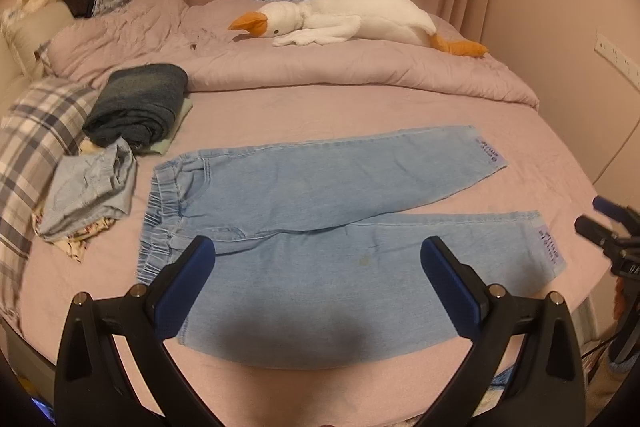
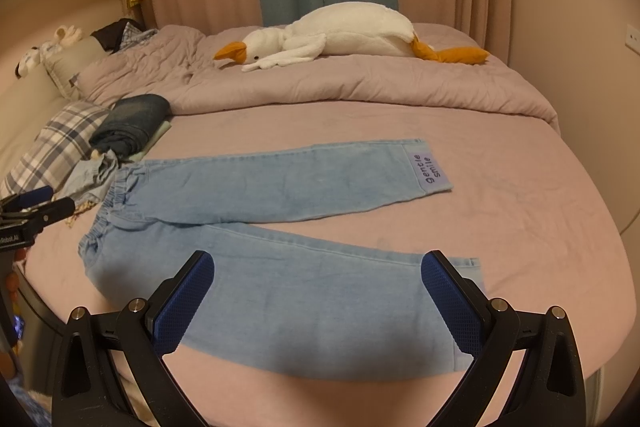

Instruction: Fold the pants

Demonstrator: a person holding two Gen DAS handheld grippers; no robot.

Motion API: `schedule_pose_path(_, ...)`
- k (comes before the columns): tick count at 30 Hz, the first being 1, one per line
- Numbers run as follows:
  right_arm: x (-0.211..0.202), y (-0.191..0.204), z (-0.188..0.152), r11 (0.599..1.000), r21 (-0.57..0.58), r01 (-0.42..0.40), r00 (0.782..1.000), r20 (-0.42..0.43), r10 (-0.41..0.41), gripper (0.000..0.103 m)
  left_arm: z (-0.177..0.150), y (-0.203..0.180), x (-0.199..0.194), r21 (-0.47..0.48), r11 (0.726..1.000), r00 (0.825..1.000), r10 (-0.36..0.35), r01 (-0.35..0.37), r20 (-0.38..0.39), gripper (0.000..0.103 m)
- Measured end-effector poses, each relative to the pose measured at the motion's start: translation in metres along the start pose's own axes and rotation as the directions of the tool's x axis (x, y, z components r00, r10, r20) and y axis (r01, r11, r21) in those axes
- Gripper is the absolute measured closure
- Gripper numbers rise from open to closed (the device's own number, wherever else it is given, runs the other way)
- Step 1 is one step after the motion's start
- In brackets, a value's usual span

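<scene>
Denim pants lie flat on the bed; both grippers hover, jaws spread wide and empty. Best pinch waistband and hem together, lifting one leg evenly over the other.

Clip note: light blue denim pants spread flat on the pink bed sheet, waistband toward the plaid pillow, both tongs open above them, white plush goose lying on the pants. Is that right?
Not quite. The white plush goose lies on the bunched mauve quilt behind, well apart from the light blue denim pants, as the right wrist view shows. The rest holds: pants flat, left tongs and right tongs open.
</scene>
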State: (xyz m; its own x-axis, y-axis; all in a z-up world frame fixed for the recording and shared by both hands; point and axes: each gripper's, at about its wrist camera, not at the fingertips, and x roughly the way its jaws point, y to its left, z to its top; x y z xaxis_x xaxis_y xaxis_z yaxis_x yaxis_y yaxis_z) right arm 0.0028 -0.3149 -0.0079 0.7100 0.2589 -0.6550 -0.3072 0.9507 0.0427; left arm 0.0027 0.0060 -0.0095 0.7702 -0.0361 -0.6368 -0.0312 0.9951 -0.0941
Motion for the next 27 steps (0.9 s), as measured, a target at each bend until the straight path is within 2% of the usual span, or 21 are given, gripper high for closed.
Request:
schedule_pose_path(2,0.001,0.001,-0.001,1.000,-0.008,0.009,1.000,-0.002,-0.009,0.000,0.000,0.008,0.006,-0.029,0.999,1.000,-0.015,0.015,0.024,0.000)
schedule_pose_path(4,0.005,0.001,-0.002,1.000,-0.019,0.024,1.000,-0.010,-0.024,0.000,-0.002,0.019,0.021,-0.087,0.996,1.000,0.006,-0.006,0.000,0.000)
schedule_pose_path(5,0.009,0.011,-0.006,0.993,-0.071,0.094,0.996,0.015,-0.093,0.000,-0.004,0.026,0.031,-0.127,0.992,1.000,-0.003,0.000,-0.024,0.000)
schedule_pose_path(6,0.011,0.011,-0.006,0.988,-0.099,0.119,0.993,0.018,-0.118,0.000,-0.007,0.034,0.039,-0.154,0.988,0.999,-0.013,0.006,-0.044,0.000)
schedule_pose_path(7,0.011,0.012,-0.007,0.985,-0.110,0.131,0.991,0.024,-0.129,0.000,-0.012,0.042,0.046,-0.201,0.979,0.997,-0.040,0.027,-0.061,0.000)
schedule_pose_path(8,0.022,0.024,-0.015,0.969,-0.178,0.170,0.985,0.024,-0.168,0.000,-0.018,0.054,0.053,-0.255,0.966,0.995,-0.067,0.046,-0.071,0.000)
schedule_pose_path(9,0.025,0.027,-0.017,0.974,-0.178,0.143,0.990,0.013,-0.143,0.000,-0.022,0.059,0.055,-0.321,0.944,0.992,-0.105,0.076,-0.075,0.000)
schedule_pose_path(10,0.029,0.031,-0.020,0.969,-0.200,0.143,0.989,0.001,-0.145,0.000,-0.027,0.071,0.055,-0.364,0.928,0.992,-0.108,0.075,-0.069,0.000)
schedule_pose_path(11,0.035,0.036,-0.026,0.970,-0.221,0.105,0.993,-0.022,-0.113,0.000,-0.033,0.077,0.055,-0.413,0.908,0.990,-0.118,0.074,-0.083,0.000)
schedule_pose_path(14,0.051,0.059,-0.040,0.965,-0.263,0.010,0.997,-0.069,-0.029,0.000,-0.048,0.107,0.047,-0.491,0.870,0.991,-0.096,0.040,-0.088,0.000)
schedule_pose_path(16,0.060,0.075,-0.050,0.955,-0.293,-0.051,0.991,-0.130,0.013,0.000,-0.058,0.127,0.042,-0.519,0.855,0.995,-0.048,-0.006,-0.092,0.000)
schedule_pose_path(18,0.067,0.097,-0.060,0.934,-0.318,-0.163,0.977,-0.184,0.107,0.000,-0.073,0.150,0.040,-0.548,0.832,0.993,0.017,-0.080,-0.120,0.001)
schedule_pose_path(20,0.076,0.122,-0.070,0.893,-0.363,-0.267,0.958,-0.204,0.203,0.000,-0.091,0.171,0.040,-0.592,0.793,0.986,0.061,-0.141,-0.153,0.001)
schedule_pose_path(21,0.081,0.130,-0.070,0.881,-0.390,-0.266,0.962,-0.170,0.215,0.000,-0.098,0.179,0.040,-0.616,0.773,0.984,0.065,-0.153,-0.163,0.001)
schedule_pose_path(24,0.098,0.165,-0.082,0.821,-0.450,-0.352,0.936,-0.196,0.293,0.000,-0.119,0.200,0.046,-0.708,0.694,0.986,0.011,-0.128,-0.168,0.002)
schedule_pose_path(25,0.096,0.172,-0.086,0.800,-0.455,-0.392,0.919,-0.227,0.321,0.000,-0.123,0.201,0.047,-0.725,0.677,0.985,-0.002,-0.127,-0.175,0.003)
schedule_pose_path(26,0.099,0.184,-0.091,0.760,-0.483,-0.436,0.900,-0.252,0.356,0.000,-0.126,0.203,0.051,-0.744,0.658,0.985,-0.019,-0.117,-0.172,0.008)
schedule_pose_path(27,0.101,0.190,-0.092,0.742,-0.497,-0.450,0.893,-0.256,0.370,0.002,-0.126,0.204,0.054,-0.748,0.654,0.984,-0.031,-0.112,-0.174,0.014)
